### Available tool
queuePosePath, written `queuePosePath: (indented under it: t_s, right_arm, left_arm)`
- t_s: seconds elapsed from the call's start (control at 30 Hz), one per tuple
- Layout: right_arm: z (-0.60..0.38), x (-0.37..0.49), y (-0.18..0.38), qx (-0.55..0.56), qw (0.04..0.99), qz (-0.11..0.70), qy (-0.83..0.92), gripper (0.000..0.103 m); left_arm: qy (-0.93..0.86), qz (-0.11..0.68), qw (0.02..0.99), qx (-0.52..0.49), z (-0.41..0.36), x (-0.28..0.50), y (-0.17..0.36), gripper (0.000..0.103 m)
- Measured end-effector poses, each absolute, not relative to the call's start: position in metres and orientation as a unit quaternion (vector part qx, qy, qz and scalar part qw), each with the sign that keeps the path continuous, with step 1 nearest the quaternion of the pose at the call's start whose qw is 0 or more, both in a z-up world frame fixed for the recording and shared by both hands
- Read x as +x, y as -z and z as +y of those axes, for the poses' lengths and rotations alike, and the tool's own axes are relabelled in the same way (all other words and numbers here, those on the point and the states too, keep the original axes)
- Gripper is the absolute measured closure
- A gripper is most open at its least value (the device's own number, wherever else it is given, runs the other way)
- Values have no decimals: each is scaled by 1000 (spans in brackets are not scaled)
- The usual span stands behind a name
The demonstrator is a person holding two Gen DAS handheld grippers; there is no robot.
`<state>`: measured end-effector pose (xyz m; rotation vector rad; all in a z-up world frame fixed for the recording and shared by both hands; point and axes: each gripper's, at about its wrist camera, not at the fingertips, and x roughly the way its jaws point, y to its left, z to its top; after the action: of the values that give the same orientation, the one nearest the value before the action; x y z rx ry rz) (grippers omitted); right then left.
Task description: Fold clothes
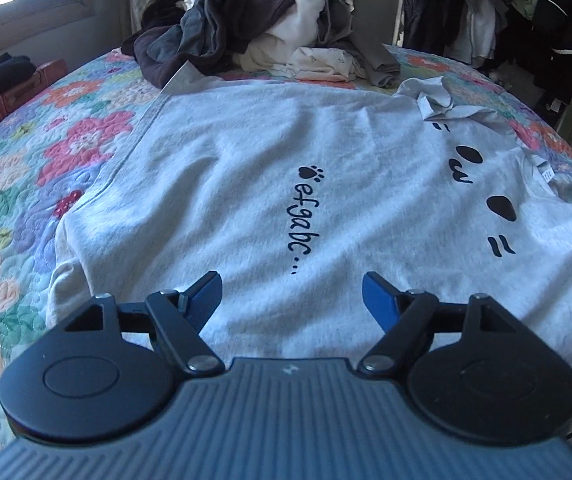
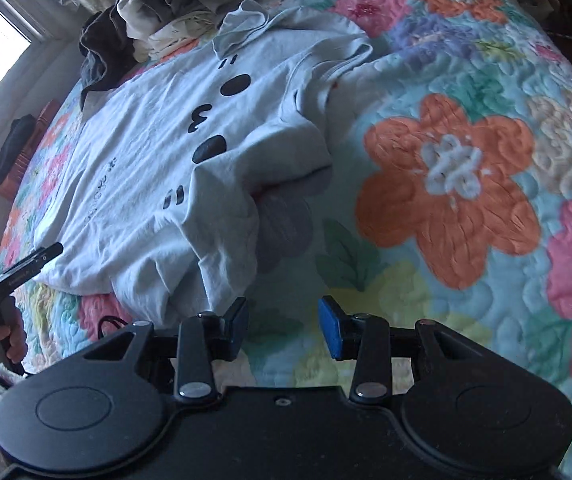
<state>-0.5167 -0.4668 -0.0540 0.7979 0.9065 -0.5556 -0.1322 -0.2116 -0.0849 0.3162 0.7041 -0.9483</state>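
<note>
The grey T-shirt [image 1: 246,184] lies print-side up on the bed's floral quilt [image 2: 466,184], spread mostly flat so it can be folded where it sits. That seems the reason for laying it in the open part of the quilt, with the pile of unsorted clothes [image 1: 254,36] pushed to the shirt's far side, out of the way.

The left gripper [image 1: 292,292] hangs low over the shirt's near edge, jaws wide apart and holding nothing, as if lined up to pinch the cloth below. The right gripper [image 2: 284,326] is just off the shirt's rumpled sleeve [image 2: 222,256], over bare quilt, jaws likewise spread and empty.

The shirt is not quite ready: that near sleeve is bunched, the collar end is wrinkled, and the far sleeve [image 1: 438,96] is crumpled back on itself. I'd judge the folding has not begun, and the sleeves want smoothing or tucking first.
</note>
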Motion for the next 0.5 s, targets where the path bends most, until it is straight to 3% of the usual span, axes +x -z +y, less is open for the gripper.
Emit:
queuePosePath:
  t_s: [0.1,0.2,0.27,0.33,0.4,0.5]
  right_arm:
    - [-449,-526,28,351,791,433,252,58]
    - [-435,-524,16,320,806,435,243,50]
    - [-428,-513,19,296,817,428,249,43]
    - [-425,-499,35,288,826,413,254,43]
    - [-417,-483,57,283,831,400,262,43]
    - [-407,-466,78,249,839,403,269,43]
  left_arm:
    - [481,320,799,167,-223,-145,72,24]
    - [526,337,758,188,-239,-150,61,24]
    - [549,365,724,202,-256,-150,59,26]
    - [573,384,693,209,-275,-151,62,31]
    - [606,394,653,226,-293,-154,61,42]
    - [649,375,585,309,-310,-162,46,43]
